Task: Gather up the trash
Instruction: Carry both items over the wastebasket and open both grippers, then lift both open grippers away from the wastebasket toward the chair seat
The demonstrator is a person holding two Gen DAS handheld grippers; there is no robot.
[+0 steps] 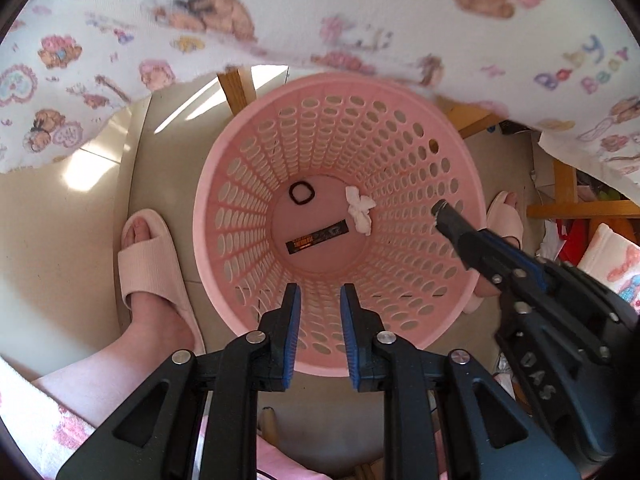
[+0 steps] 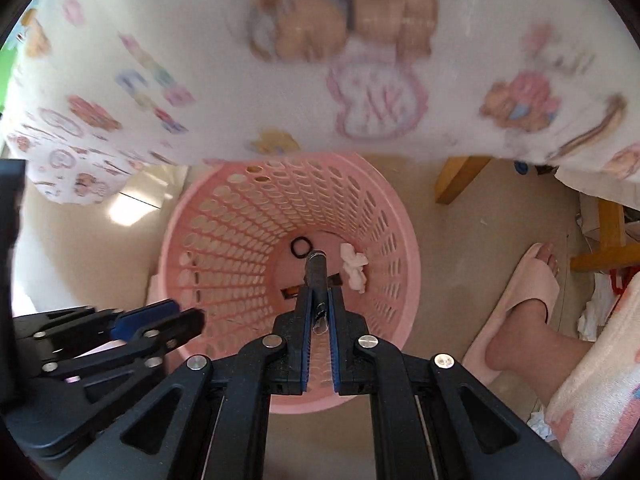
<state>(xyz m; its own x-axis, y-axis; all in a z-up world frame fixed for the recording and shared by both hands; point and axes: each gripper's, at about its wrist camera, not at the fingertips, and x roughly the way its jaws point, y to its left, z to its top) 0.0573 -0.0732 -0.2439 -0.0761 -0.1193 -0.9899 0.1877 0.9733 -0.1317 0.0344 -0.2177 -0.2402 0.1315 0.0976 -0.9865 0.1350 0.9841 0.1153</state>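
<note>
A pink perforated basket [image 1: 400, 128] stands on the floor, also in the right wrist view [image 2: 224, 208]. On its bottom lie a black hair tie [image 1: 301, 193], a crumpled white tissue [image 1: 360, 209] and a dark wrapper strip [image 1: 318, 237]. My left gripper [image 1: 320, 296] is open and empty over the basket's near rim. My right gripper [image 2: 319, 300] is shut on a dark cylindrical stick [image 2: 316, 270] and holds it over the basket's mouth; the stick also shows in the left wrist view [image 1: 448, 218].
A white bear-print cloth [image 1: 320, 12] hangs over the far side of the basket. The person's feet in pink slippers [image 1: 150, 256] stand on both sides. Wooden legs [image 2: 456, 180] and clutter lie to the right.
</note>
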